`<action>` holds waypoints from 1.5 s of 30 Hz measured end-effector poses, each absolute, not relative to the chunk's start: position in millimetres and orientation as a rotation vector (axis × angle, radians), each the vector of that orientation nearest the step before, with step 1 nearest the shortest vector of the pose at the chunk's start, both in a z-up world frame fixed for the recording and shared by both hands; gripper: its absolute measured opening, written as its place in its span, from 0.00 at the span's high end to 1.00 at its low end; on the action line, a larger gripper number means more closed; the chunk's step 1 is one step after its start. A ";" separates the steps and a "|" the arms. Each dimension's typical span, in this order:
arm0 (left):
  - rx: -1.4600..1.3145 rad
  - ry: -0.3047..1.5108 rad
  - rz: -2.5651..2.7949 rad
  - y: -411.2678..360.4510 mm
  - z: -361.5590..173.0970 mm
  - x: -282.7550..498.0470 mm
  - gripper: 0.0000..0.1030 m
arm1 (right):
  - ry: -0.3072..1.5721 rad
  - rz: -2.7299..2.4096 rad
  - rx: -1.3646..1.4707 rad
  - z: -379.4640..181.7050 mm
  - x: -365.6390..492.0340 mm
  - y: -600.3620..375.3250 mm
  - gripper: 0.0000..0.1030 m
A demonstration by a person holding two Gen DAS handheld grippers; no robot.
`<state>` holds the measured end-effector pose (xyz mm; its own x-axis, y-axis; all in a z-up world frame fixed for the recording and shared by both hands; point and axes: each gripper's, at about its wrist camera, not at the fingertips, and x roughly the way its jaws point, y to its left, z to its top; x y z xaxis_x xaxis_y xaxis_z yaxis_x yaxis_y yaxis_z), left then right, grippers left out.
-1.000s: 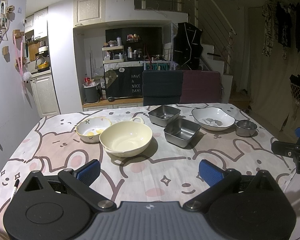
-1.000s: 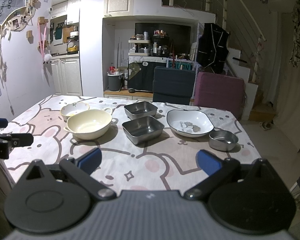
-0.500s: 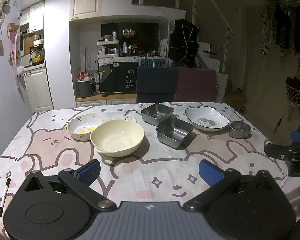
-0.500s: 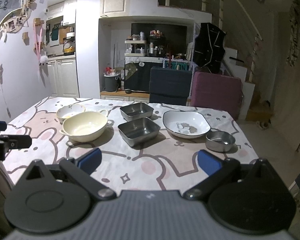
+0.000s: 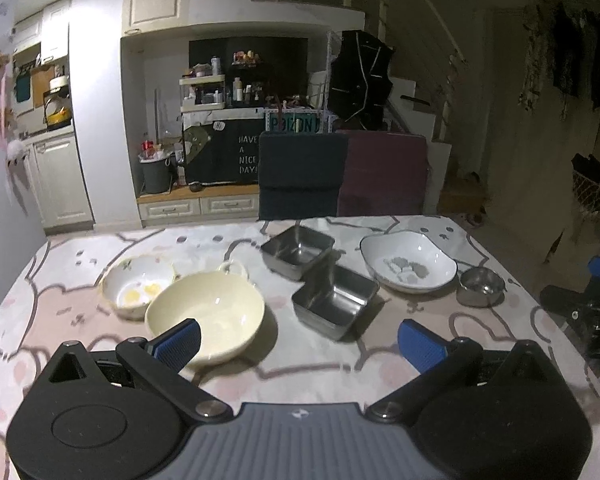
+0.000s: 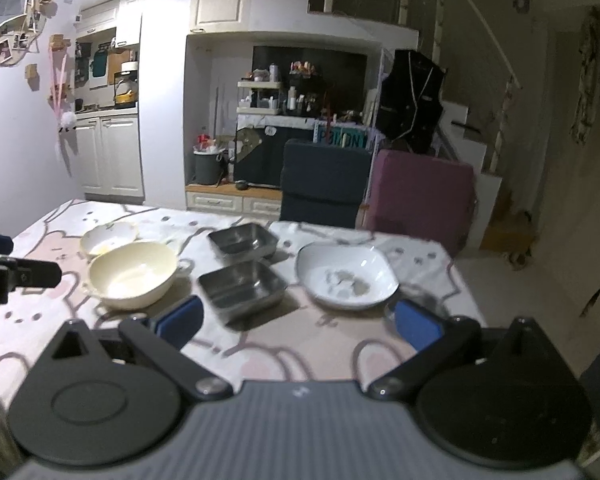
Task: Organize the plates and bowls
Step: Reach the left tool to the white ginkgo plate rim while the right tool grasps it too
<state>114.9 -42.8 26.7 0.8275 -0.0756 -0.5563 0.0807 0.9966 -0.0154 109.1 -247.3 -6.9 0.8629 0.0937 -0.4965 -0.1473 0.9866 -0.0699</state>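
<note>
While fingers spread, cream bowl near

We see a desk cloth in white and pale pink with grey-outlined cartoon animals. On it sit a cream-yellow bowl, a white bowl with yellow marks inside, two silvery steel square trays, a white dish with grey motifs, and a small steel cup. Our tool pads are blue on black arms.
</note>
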 end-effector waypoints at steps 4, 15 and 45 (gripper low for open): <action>0.064 0.568 -0.067 -66.3 31.4 143.3 0.00 | 0.502 0.106 -0.118 -4.0 137.8 -264.4 0.00; 0.050 0.585 -0.141 -127.0 29.6 230.6 0.00 | 0.467 0.049 -0.119 -19.1 215.1 -308.9 0.00; -0.120 0.892 -0.314 -175.4 -97.7 463.2 0.00 | 0.709 0.141 0.074 -124.6 456.5 -385.5 0.00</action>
<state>463.2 -175.4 -97.7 0.5856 -0.3181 -0.7455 0.2192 0.9477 -0.2322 456.5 -385.5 -124.6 0.7500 0.1542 -0.6432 -0.1041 0.9878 0.1155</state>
